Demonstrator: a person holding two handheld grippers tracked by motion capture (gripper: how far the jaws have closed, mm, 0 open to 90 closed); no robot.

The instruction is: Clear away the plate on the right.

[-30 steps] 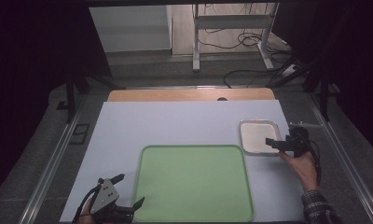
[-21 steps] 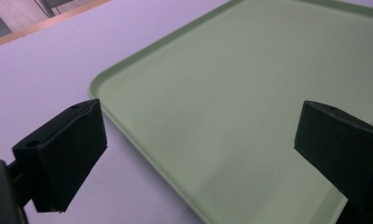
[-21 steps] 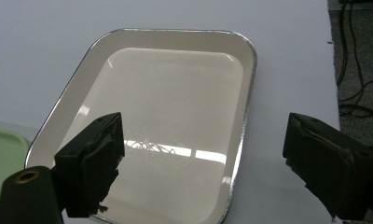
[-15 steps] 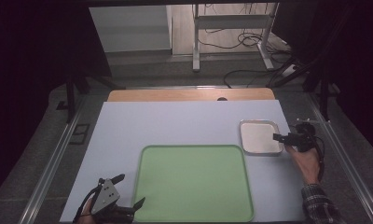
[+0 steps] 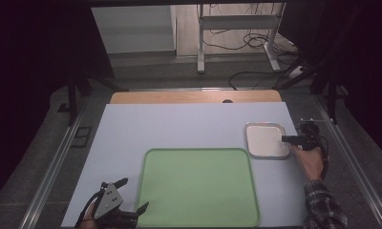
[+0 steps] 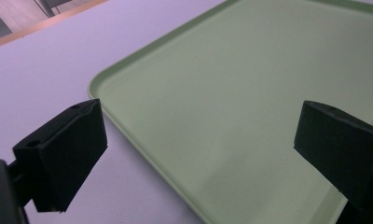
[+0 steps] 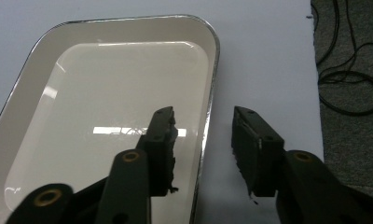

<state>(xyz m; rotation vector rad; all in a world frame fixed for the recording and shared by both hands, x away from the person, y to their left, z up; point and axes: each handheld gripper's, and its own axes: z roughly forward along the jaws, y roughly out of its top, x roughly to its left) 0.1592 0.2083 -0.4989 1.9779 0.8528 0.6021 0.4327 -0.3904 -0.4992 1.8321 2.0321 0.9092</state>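
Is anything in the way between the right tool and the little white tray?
No. The right tool already straddles the white tray rim, one jaw inside, one outside, pads not yet pressing. Its jaws have just been closing, and the gap holds nothing besides the rim.

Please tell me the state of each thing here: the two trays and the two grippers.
White tray: empty, flat on the table, its rim between the right jaws.
Green tray: empty, flat.
Right gripper: jaws have just been closing, not yet pressing the rim.
Left gripper: jaws open, holding nothing.
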